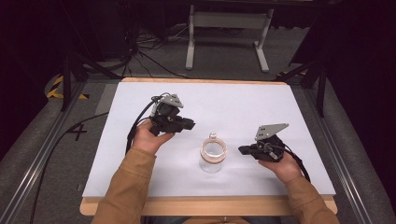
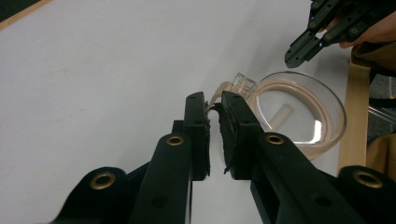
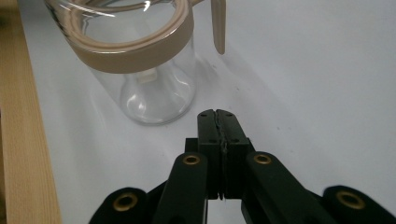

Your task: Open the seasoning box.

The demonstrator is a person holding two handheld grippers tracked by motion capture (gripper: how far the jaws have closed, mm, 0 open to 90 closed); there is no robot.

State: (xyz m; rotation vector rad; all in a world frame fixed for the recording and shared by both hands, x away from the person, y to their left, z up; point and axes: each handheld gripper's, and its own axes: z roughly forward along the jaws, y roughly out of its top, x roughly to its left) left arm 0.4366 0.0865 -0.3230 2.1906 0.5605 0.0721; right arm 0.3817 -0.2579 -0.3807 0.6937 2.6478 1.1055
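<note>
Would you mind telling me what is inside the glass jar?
Inside the glass jar a small pale cylindrical piece lies on the bottom. The beige rim band covers the uppermost part of the wall.

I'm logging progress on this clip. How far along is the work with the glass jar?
Nothing looks done yet: the glass jar stands upright on the white table, lid on. In hand: nothing; the left gripper and right gripper sit either side, empty and apart from it. Any gripping or opening remains.
</note>
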